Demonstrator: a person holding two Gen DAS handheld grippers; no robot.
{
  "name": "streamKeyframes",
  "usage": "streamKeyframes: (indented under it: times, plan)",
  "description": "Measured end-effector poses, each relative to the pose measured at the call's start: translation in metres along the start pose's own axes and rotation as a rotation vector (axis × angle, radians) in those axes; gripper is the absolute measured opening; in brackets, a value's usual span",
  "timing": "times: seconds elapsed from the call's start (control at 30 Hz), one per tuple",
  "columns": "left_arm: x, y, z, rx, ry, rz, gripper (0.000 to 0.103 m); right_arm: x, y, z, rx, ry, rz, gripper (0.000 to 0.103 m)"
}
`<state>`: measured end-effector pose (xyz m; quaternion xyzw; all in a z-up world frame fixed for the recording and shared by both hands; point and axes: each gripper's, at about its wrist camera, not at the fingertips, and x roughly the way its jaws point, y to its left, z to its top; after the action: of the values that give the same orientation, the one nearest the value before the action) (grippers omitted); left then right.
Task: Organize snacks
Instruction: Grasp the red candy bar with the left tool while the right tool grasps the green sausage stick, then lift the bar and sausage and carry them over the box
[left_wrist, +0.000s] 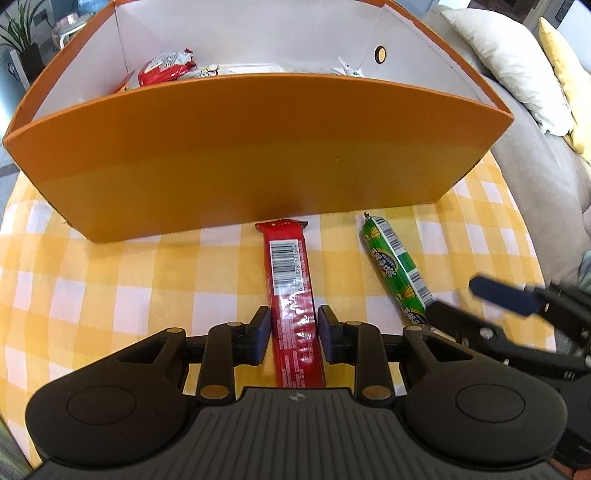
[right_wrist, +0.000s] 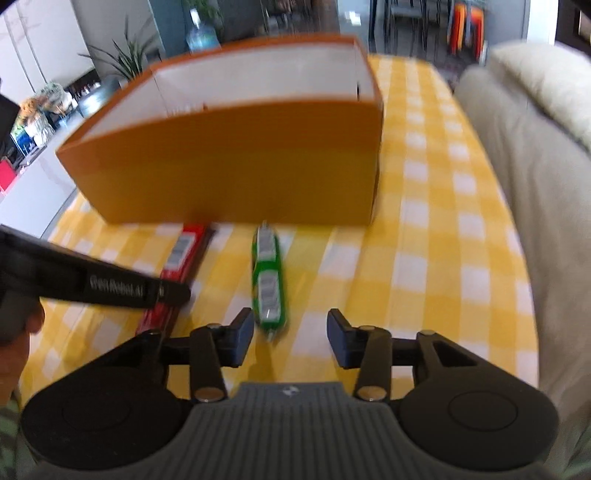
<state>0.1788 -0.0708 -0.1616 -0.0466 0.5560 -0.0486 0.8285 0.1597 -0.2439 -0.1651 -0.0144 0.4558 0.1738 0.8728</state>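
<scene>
A long red snack bar (left_wrist: 291, 291) lies on the yellow checked tablecloth (left_wrist: 110, 288), pointing at the orange box (left_wrist: 258, 155). My left gripper (left_wrist: 293, 332) straddles the bar's near half, pads close to both sides with thin gaps showing, so it is open. A green sausage-shaped snack (left_wrist: 397, 269) lies to the right. In the right wrist view my right gripper (right_wrist: 290, 334) is open just behind the green snack (right_wrist: 267, 280), whose near end sits by the left pad. The red bar (right_wrist: 181, 266) shows left, partly hidden by the left gripper's body.
The orange box (right_wrist: 236, 173) holds several snack packets, one red (left_wrist: 166, 68). A beige sofa with cushions (left_wrist: 517, 66) borders the table on the right. Plants and furniture stand beyond the table's far side.
</scene>
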Motion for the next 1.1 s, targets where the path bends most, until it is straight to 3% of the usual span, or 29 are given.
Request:
streamKeyframes:
  times: [0.2,0.27,0.47,0.57,0.7,1.1]
  plan:
    - [0.001,-0.001,0.000,0.014,0.000,0.014,0.037,0.016,0.008,0.010,-0.134,-0.050,-0.002,0.047]
    - [0.001,-0.002,-0.001,0.021,-0.004,0.026,0.033,0.023,0.010,0.012,-0.148,-0.048,-0.004,0.047]
    - [0.002,-0.004,-0.003,0.048,-0.009,0.032,0.034,0.042,0.003,0.017,-0.132,-0.010,0.046,0.045]
    - [0.003,-0.009,-0.006,0.064,-0.017,0.052,0.034,0.046,0.005,0.018,-0.164,-0.024,0.039,0.038]
    - [0.004,-0.012,-0.007,0.073,-0.026,0.054,0.029,0.047,0.011,0.018,-0.189,-0.032,0.031,0.020]
    - [0.001,-0.004,-0.009,0.029,-0.033,0.009,0.028,0.035,0.004,0.014,-0.077,0.043,0.011,0.020]
